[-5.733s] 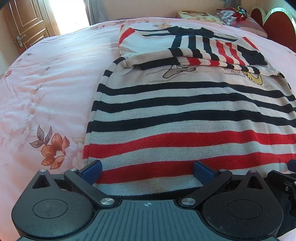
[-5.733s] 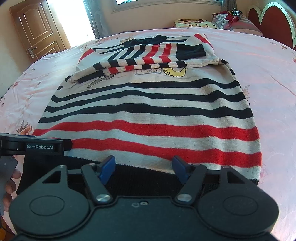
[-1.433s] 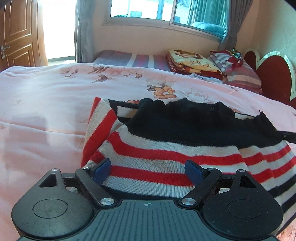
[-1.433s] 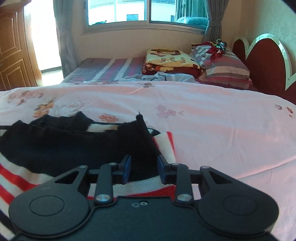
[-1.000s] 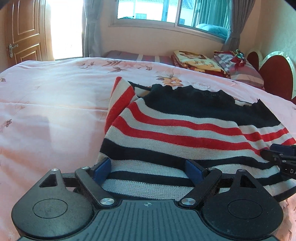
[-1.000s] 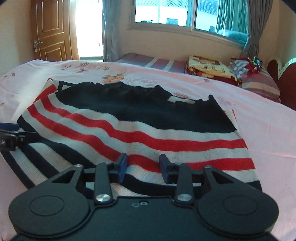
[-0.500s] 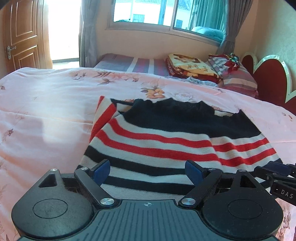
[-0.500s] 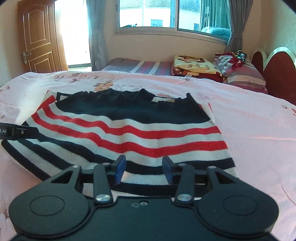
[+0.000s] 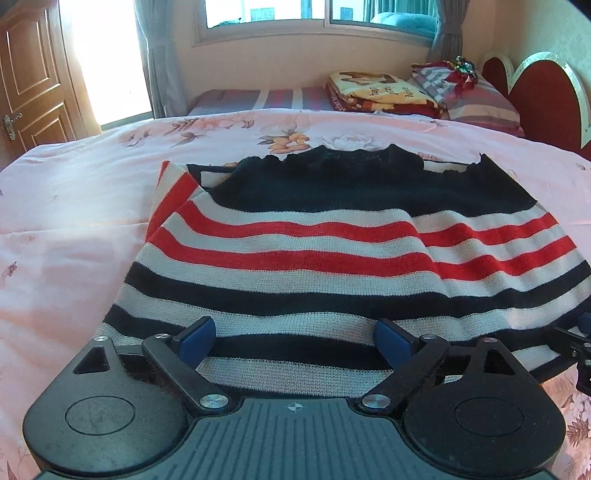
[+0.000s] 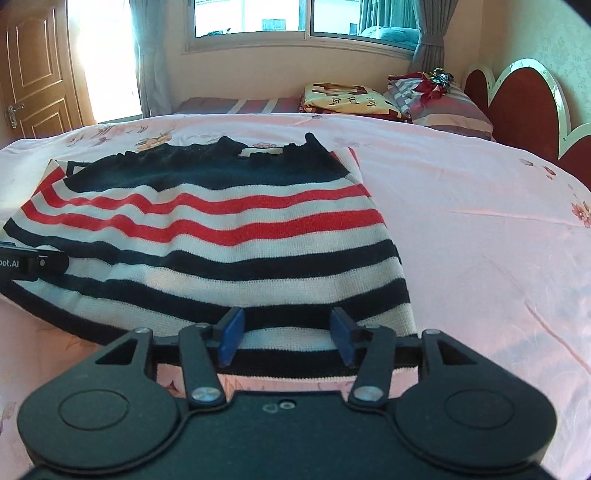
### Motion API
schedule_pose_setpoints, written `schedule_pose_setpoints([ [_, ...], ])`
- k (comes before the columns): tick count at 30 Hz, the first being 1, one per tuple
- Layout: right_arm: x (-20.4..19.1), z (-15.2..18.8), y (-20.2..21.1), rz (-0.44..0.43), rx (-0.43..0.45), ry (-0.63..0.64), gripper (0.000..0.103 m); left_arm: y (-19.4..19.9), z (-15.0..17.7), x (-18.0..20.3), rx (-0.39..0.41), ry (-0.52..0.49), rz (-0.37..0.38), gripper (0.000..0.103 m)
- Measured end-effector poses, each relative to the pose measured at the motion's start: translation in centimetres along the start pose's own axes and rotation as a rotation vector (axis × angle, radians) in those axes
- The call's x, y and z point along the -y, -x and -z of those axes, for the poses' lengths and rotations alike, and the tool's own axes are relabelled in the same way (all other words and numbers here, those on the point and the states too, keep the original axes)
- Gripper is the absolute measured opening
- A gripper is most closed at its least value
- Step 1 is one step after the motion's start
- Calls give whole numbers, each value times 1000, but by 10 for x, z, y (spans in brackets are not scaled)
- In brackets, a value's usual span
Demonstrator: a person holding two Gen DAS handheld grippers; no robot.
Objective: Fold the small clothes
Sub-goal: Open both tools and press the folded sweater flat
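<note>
A striped knit sweater [image 9: 332,258], red, white and black, lies folded in half on the pink bed, its black hem at the far side. It also shows in the right wrist view [image 10: 221,229]. My left gripper [image 9: 295,338] is open and empty over the sweater's near fold, left part. My right gripper [image 10: 284,339] is open and empty at the near fold, right part. The right gripper's tip shows at the right edge of the left wrist view [image 9: 576,343]. The left gripper's body shows at the left edge of the right wrist view [image 10: 33,262].
The pink floral bedspread [image 10: 480,229] spreads around the sweater. Folded blankets [image 9: 380,90] and pillows [image 9: 469,92] lie at the far end by a red headboard [image 10: 524,107]. A wooden door [image 9: 29,77] and a window [image 10: 258,18] are behind.
Both grippers folded the sweater's hem over to the far side, then let go. They have drawn back to the near fold, and the right gripper has opened wider.
</note>
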State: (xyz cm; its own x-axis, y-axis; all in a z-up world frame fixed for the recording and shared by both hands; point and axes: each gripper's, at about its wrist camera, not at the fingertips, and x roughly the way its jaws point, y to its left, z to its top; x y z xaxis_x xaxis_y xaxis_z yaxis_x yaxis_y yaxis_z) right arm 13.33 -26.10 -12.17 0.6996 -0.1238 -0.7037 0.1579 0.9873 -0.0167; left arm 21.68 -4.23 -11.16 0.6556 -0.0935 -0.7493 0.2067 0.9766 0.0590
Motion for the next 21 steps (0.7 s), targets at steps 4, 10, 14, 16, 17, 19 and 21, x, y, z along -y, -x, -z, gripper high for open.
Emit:
schedule_pose_setpoints([
  [4,-2,1,3,5,1,4,52,1,-1,0,-3,-5,-6,92],
  [10,-3,0,1,7,-3,-6,54,0,1,0,3,-8,-10,93],
  [14,-4,-1,3,6,-5,-14,56,0,-1,-2,-1,-6,1,93],
  [16,-3,-3,6,-7,1,-32,56,2,-3,-4,-4,5,9,93],
  [17,-4,-5,8,-17,10,-44,56,3,-6,-5,-1,11,13,93],
  [19,-5,-12,11,-34,33,-55,56,7,-12,-5,19,17,17,93],
  [21,-9,-22,11,-50,53,-48,56,8,-21,-4,35,15,22,93],
])
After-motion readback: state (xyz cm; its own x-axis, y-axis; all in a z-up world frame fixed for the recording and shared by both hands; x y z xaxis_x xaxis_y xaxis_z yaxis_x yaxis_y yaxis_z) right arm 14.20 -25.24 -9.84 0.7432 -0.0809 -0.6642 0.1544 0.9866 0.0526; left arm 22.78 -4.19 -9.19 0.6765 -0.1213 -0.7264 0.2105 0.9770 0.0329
